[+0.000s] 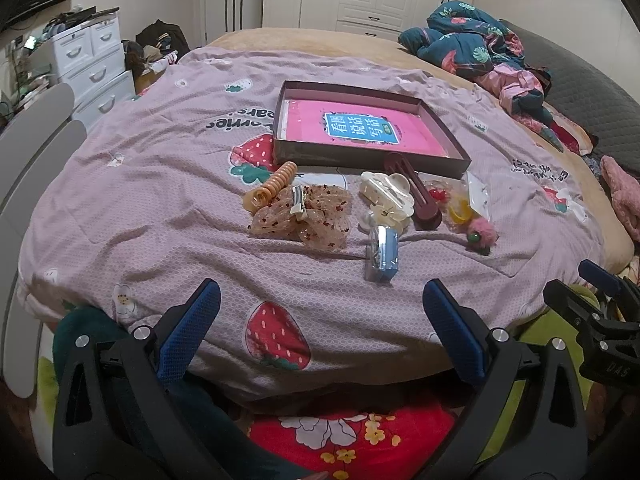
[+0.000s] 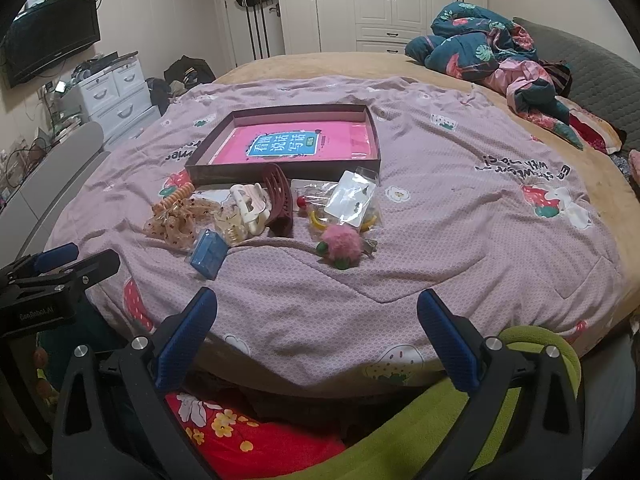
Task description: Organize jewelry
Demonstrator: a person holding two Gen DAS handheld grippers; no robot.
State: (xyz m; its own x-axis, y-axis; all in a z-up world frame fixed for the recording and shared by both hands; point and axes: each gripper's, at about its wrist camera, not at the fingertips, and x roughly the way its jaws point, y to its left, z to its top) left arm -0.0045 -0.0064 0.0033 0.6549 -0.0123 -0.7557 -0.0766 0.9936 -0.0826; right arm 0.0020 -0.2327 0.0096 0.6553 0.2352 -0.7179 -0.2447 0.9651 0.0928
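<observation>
A shallow dark box with a pink book inside lies on the lilac strawberry bedspread. In front of it lies a pile of hair accessories: an orange spiral tie, a sheer dotted scrunchie, a cream claw clip, a maroon clip, a small blue box, a pink pompom and a clear bag. My left gripper and right gripper are open and empty, well short of the pile.
A crumpled floral quilt lies at the far right of the bed. White drawers stand at the left, wardrobes behind. A red floral cloth hangs below the near bed edge. The right gripper shows in the left wrist view.
</observation>
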